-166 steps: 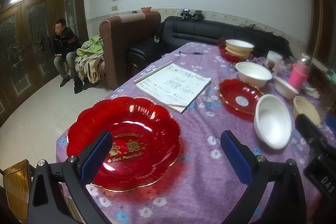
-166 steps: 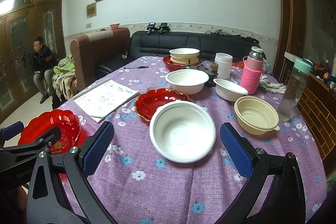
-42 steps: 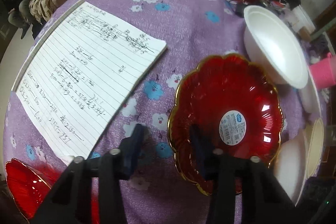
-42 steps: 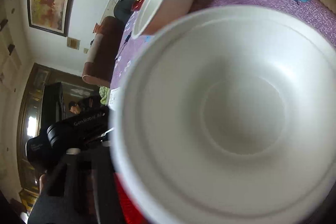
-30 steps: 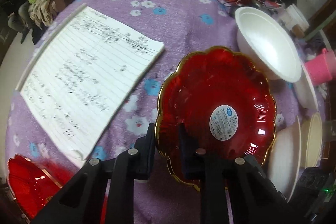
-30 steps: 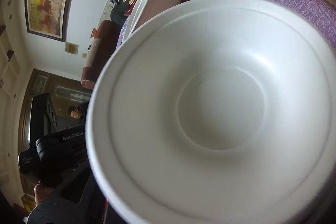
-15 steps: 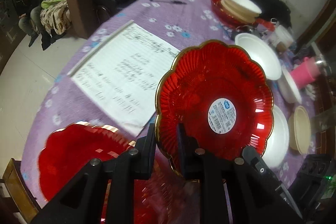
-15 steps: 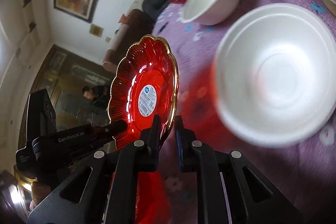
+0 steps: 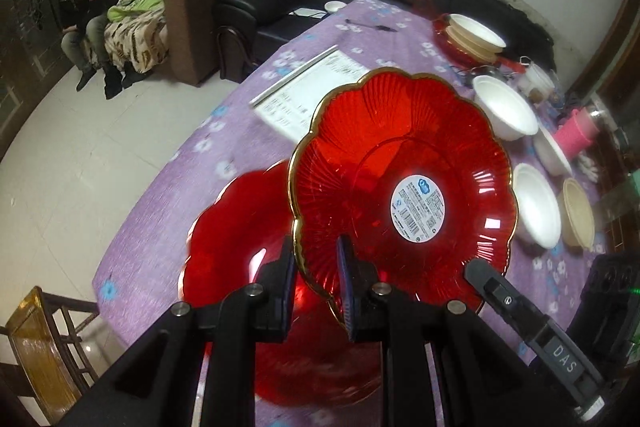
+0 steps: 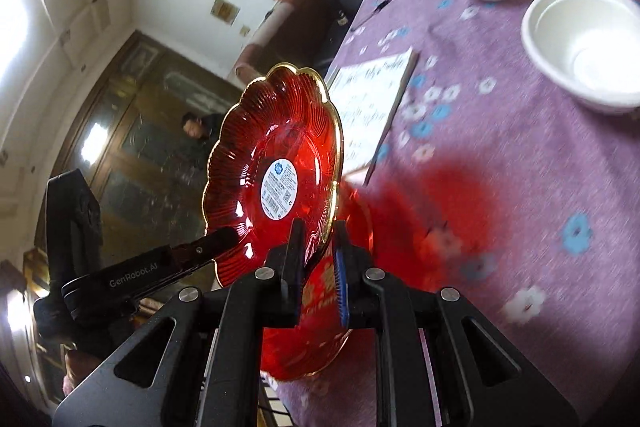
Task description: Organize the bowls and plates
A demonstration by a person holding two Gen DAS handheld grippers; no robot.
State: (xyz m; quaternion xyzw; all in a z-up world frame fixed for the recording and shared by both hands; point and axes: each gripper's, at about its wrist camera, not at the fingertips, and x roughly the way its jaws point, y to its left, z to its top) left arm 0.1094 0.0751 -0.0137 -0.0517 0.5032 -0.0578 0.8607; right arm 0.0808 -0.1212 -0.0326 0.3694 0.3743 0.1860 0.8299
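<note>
Both grippers clamp the rim of one gold-edged red plate point(image 9: 404, 187) with a white round label, held in the air. My left gripper point(image 9: 316, 267) is shut on its near-left rim. My right gripper point(image 10: 318, 255) is shut on the rim of the same plate point(image 10: 276, 163). Below it a larger red plate point(image 9: 240, 247) lies on the purple tablecloth near the table's corner; it also shows in the right wrist view point(image 10: 320, 339). White bowls point(image 9: 536, 205) point(image 9: 505, 111) and a beige bowl point(image 9: 578, 213) stand to the right.
A notebook point(image 9: 316, 91) lies behind the plates. A stack of bowls on a red plate point(image 9: 474, 35) stands at the far side, with a pink-sleeved bottle point(image 9: 576, 135) at right. A wooden chair point(image 9: 44, 339) stands at the near-left corner. A man point(image 9: 82, 11) sits by the sofas.
The small red plate has been lifted off the table and carried left and nearer, over the large red plate. My right gripper let go of the white bowl and closed on the plate's rim.
</note>
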